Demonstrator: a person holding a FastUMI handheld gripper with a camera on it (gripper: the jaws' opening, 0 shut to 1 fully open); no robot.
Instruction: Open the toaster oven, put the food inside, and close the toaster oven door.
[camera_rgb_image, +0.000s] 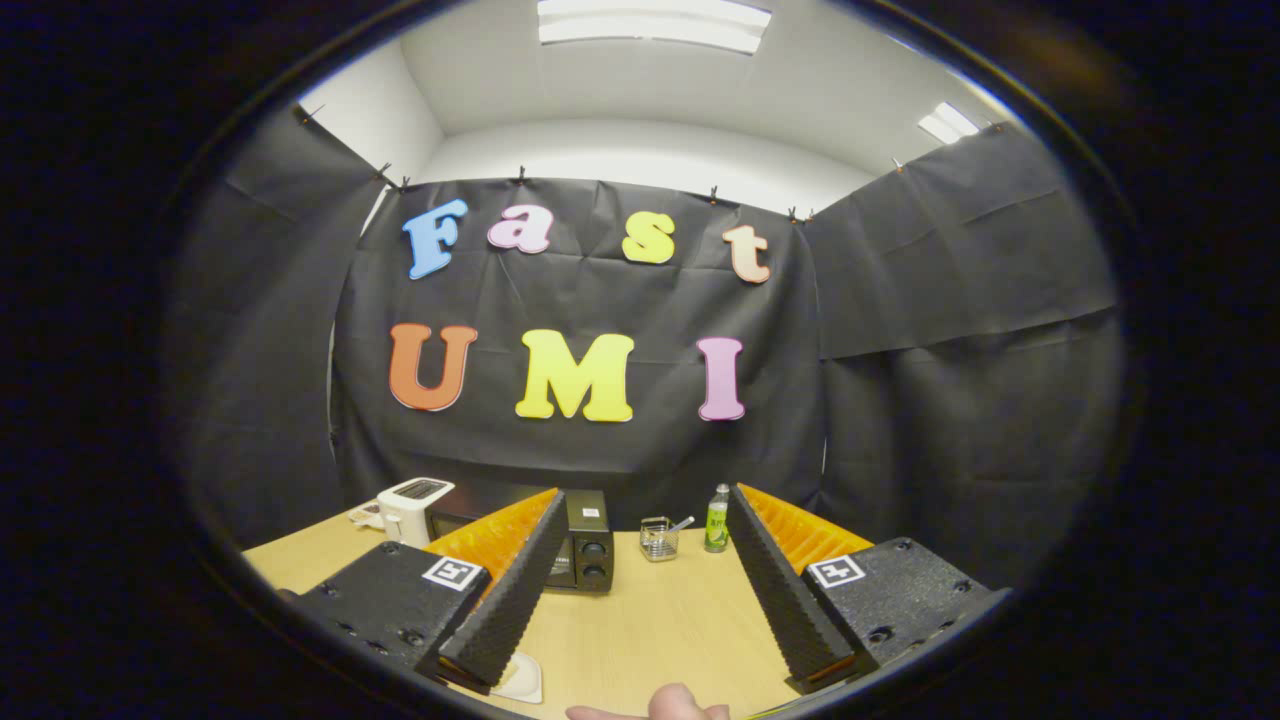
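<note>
Our fingertip (672, 703) is showing nearest; we are holding the gripper (640, 600) spread wide, gripping nothing, the toaster oven (585, 545) sitting beyond its left finger.

The toaster oven (575, 550) is a small black box standing upright on the wooden table, beyond the left finger, which hides most of its front — its right end shows, with two round knobs stacked one above the other. Whether its door is closed cannot be told. A pale, flat item (522, 678) — perhaps the food's plate — lies beside the left finger's base, mostly hidden.
</note>
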